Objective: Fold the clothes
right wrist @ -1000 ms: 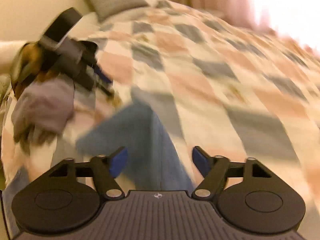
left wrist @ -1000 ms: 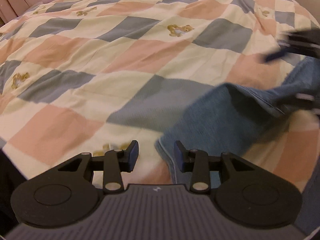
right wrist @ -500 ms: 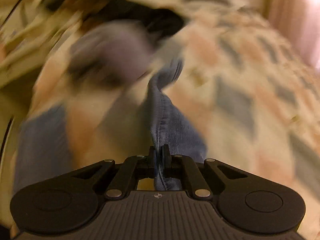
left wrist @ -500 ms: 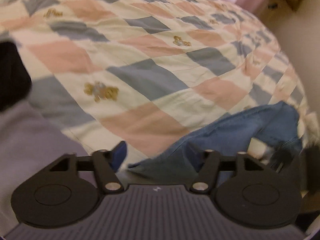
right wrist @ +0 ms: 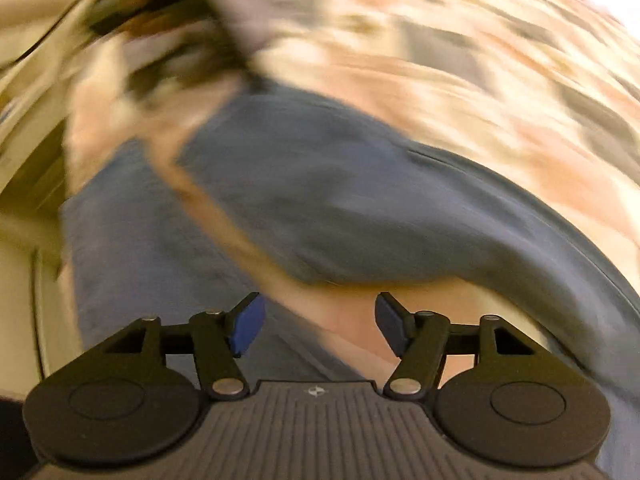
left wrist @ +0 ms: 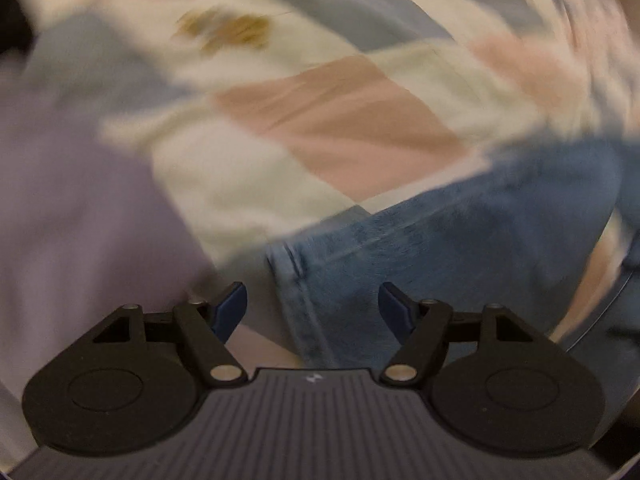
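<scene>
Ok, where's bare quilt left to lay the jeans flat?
Free: checkered quilt beyond the jeans, right of the lilac garment. Crowded: near edge, where jeans and lilac garment lie. Right view is too blurred to judge.

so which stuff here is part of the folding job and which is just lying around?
Job:
- blue denim jeans, spread on the bed
- left gripper, jaws just opened, over the jeans' hem
- right gripper, jaws just opened, nothing pinched

Lying about:
- pastel patchwork quilt
- lilac-grey cloth, at the left; too blurred to identify
</scene>
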Available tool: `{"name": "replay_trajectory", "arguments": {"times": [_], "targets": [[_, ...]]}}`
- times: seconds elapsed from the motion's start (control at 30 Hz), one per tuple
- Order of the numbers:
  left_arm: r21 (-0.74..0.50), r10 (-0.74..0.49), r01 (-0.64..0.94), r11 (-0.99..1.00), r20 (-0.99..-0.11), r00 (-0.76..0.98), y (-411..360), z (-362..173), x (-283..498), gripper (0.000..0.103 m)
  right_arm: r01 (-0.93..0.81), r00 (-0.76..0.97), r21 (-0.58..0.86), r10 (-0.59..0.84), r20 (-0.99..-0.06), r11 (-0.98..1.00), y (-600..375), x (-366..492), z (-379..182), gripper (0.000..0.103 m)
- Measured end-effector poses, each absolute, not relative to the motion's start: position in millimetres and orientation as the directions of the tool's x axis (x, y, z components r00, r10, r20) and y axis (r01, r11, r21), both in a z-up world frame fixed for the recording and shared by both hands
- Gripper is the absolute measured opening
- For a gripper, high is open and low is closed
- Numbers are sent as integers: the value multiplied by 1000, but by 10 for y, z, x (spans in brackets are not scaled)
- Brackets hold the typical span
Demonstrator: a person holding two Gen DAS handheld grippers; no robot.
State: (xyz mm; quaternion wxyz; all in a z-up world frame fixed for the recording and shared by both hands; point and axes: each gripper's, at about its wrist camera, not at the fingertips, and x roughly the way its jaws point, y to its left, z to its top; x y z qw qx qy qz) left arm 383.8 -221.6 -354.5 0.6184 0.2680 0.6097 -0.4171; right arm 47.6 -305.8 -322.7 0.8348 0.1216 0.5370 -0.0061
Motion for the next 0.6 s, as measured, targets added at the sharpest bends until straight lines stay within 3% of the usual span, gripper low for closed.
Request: {"name": "replay_trajectory", "arguments": {"times": [0.13, 0.2, 0.23, 0.27, 0.4, 0.6], "targets": [[-306, -272, 642, 703, -950, -154, -1939, -3816, 3818, 69, 433, 423, 268, 68, -903, 861, -3568, 116, -3328, 68], [-325, -305, 580, 747, -943, -134, -1909, -3884, 3783, 58, 599, 421, 327, 60, -905, 731, -3781, -121, -3439, 68], [-334, -321, 547, 767, -939, -124, -1893, -3917, 3765, 17, 662, 421, 349, 56, -905, 663, -3867, -237, -3485, 68], [-339, -333, 526, 780, -937, -110, -1894, -3924, 3749, 10, 719, 421, 368, 53, -906, 590, -3952, -353, -3530, 68], [-191, -397, 741, 643, -911, 109, -2267, -3216, 3710, 7, 802, 428, 394, 28, -903, 449, -4066, -643, -3592, 68], [17, -640, 901, 434, -698, 322, -3145, -2069, 3951, 7, 812, 401, 347, -16, -916, 470, -4130, -758, -3571, 68]]}}
